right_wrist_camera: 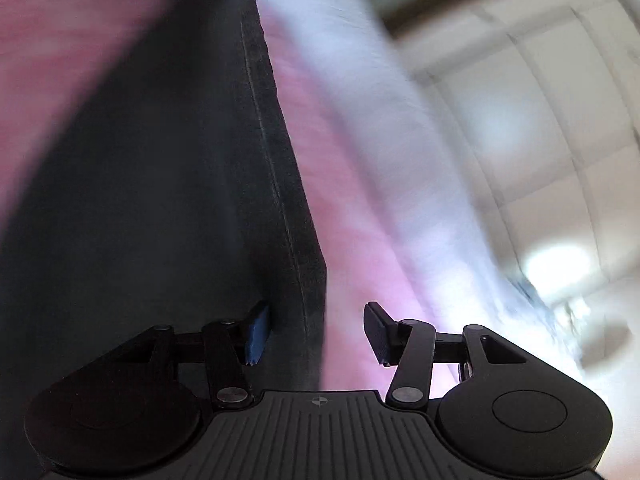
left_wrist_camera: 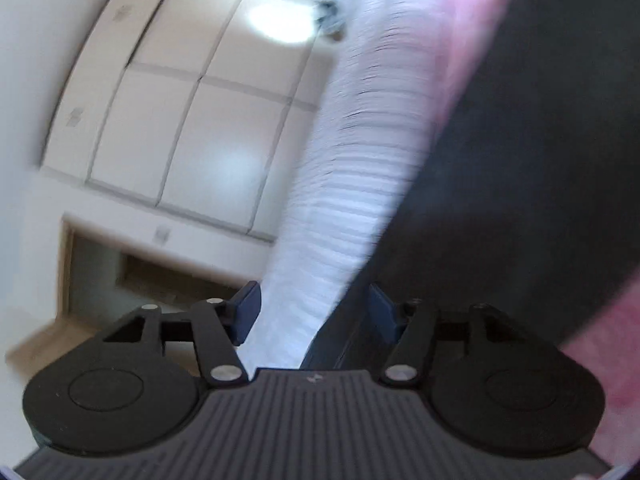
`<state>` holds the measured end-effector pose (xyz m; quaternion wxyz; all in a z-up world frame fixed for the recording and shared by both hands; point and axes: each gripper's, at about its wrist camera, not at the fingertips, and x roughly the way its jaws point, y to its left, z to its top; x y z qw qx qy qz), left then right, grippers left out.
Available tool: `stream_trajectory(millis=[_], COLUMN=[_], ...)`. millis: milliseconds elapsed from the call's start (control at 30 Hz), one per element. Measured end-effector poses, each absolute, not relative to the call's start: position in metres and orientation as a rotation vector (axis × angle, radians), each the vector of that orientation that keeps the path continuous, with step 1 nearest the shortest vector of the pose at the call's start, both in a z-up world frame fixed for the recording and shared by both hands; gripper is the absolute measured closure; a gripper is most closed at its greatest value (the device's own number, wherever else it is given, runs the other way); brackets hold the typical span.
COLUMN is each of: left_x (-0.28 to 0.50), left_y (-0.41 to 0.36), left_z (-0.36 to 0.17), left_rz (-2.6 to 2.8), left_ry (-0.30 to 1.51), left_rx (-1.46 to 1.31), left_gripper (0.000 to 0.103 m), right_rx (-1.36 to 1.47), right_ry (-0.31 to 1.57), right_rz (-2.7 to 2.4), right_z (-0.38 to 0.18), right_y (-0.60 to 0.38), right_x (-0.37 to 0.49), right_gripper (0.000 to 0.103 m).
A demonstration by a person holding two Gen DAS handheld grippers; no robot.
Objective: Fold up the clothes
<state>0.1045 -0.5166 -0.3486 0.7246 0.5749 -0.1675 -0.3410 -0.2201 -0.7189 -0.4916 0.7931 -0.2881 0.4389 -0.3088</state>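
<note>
1. No brand, label or writing can be read in either view; both are blurred. The small grey marks on the white cupboard (left_wrist_camera: 168, 120) doors are too smeared to make out.
2. The left gripper (left_wrist_camera: 312, 316) has its jaws apart, with a wide gap between the blue pads (left_wrist_camera: 248, 312).
3. Dark cloth (left_wrist_camera: 500, 200) and a white ribbed fabric (left_wrist_camera: 360, 168) both run down into that gap. Whether either pad touches them I cannot tell, and nothing looks pinched.
4. The right gripper (right_wrist_camera: 316, 336) is also spread wide, its jaws well apart.
5. The hemmed edge of the dark cloth (right_wrist_camera: 160, 200), with a line of stitching, passes down between the right jaws, close against the left blue pad (right_wrist_camera: 258, 336). The other pad stands clear of it, against pink.
6. The dark cloth, the garment in hand, fills the right side of the left view and the left and middle of the right view, lying over a pink sheet (right_wrist_camera: 352, 208).
7. The pink sheet (left_wrist_camera: 600, 340) shows again at the lower right edge of the left view.
8. In the right view the white fabric (right_wrist_camera: 360, 80) lies beside the pink, farther right.
9. Beyond it are pale tiles (right_wrist_camera: 540, 152) with a bright glare spot.
10. In the left view the cupboard stands left of the white fabric, with an open recess (left_wrist_camera: 132, 276) below its doors.
</note>
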Motion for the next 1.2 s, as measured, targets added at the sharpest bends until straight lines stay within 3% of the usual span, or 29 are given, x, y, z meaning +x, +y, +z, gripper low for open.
stream_trajectory(millis=[100, 367, 433, 633, 867, 1067, 1133, 1167, 1200], left_x=[0.097, 0.070, 0.071, 0.105, 0.130, 0.144, 0.145, 0.146, 0.146], left_y=[-0.490, -0.412, -0.417, -0.466, -0.483, -0.485, -0.492, -0.495, -0.494], left_z=[-0.350, -0.429, -0.445, -0.452, -0.469, -0.473, -0.474, -0.475, -0.474], left_rz=[-0.792, -0.980, -1.007, -1.006, -0.975, -0.948, -0.932, -0.920, -0.912], left_ry=[-0.338, -0.359, -0.417, -0.523, -0.647, -0.651, -0.607, -0.590, -0.583], left_rx=[1.306, 1.622, 1.661, 1.663, 1.726, 1.715, 1.718, 1.723, 1.718], left_gripper=[0.043, 0.038, 0.045, 0.046, 0.071, 0.074, 0.083, 0.094, 0.095], right_rx=[-0.558, -0.455, -0.422, -0.499, -0.606, -0.651, -0.667, -0.662, -0.650], right_ry=[0.909, 0.963, 0.981, 1.039, 1.062, 1.094, 1.102, 1.098, 1.094], right_rz=[-0.711, -0.605, -0.536, -0.402, -0.456, -0.456, -0.459, -0.464, -0.473], right_z=[-0.476, -0.473, -0.472, -0.506, -0.531, -0.527, -0.533, -0.535, -0.534], right_y=[-0.708, -0.643, -0.626, -0.579, -0.567, -0.546, -0.548, -0.551, -0.556], right_x=[-0.234, -0.261, -0.263, -0.255, -0.247, -0.251, -0.246, -0.244, -0.242], right_gripper=[0.053, 0.053, 0.053, 0.053, 0.053, 0.053, 0.053, 0.053, 0.053])
